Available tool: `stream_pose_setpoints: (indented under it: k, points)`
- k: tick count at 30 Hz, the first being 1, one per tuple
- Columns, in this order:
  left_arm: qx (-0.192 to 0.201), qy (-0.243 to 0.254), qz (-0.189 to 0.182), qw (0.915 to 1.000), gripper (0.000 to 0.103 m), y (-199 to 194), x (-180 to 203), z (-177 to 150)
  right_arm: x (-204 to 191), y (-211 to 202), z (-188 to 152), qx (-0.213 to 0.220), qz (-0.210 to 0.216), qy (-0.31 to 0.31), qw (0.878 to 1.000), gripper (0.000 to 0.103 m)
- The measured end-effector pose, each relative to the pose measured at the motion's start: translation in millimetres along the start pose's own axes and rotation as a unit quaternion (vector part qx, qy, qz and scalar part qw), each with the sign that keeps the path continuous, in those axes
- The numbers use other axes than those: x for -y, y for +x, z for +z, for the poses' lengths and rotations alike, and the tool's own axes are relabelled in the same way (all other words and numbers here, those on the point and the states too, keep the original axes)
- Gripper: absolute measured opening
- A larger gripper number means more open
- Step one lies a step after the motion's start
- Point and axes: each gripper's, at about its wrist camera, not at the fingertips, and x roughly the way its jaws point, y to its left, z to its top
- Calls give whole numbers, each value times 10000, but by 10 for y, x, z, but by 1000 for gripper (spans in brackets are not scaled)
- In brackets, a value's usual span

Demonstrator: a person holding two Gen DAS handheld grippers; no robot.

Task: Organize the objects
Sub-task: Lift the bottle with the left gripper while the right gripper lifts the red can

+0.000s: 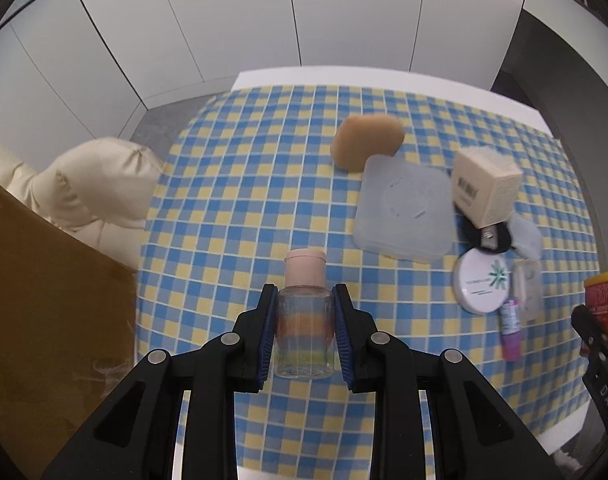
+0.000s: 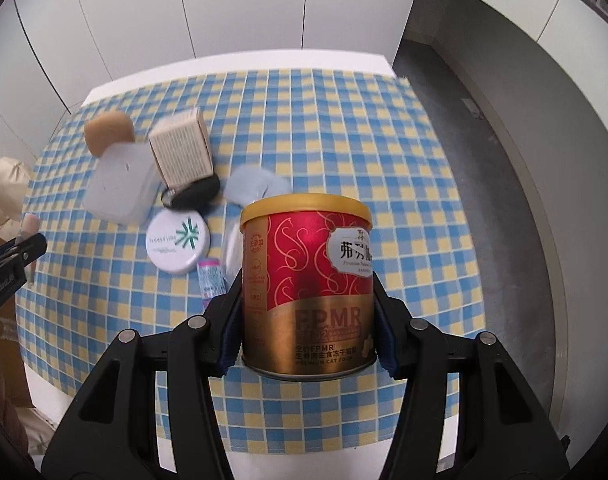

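I hold two items above the checked surface at once, one in each hand, presumably to carry both off to wherever they are to be sorted. My left tongs are clamped on a small clear bottle with a pink cap, gripped across its body so that it stays upright and the coloured bands inside stay visible. My right tongs are clamped on a red and gold cat food can, pads on opposite sides of its lower wall, label facing the camera; it reads "FPMR" and "PREMIUM CAT FOOD", with Chinese lettering I cannot fully make out.

The rest lies clustered on the cloth: a tan sponge, a translucent case, a cream carton with blurred print, a white compact bearing a green star logo, and a small purple tube.
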Motion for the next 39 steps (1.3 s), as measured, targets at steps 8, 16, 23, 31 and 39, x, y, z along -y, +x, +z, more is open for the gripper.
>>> stream_pose_setpoints:
  k: [8, 16, 23, 31, 39]
  points:
    - [154, 99, 20, 9998, 27, -477, 38, 141, 28, -345, 256, 58, 128, 166, 9998, 56]
    - [373, 197, -23, 9991, 27, -1064, 70, 316, -12, -885, 487, 272, 220, 144, 9993, 56]
    - [538, 171, -152, 9983, 27, -1537, 100, 418, -7, -1473, 628, 558, 240, 113, 9981, 56]
    - [716, 103, -240, 9971, 27, -2016, 41, 426, -18, -2026, 722, 807, 206, 3, 9965, 56]
    - [903, 29, -244, 9956, 27, -2456, -18, 410, -122, -2578, 764, 1144, 134, -232, 9931, 56]
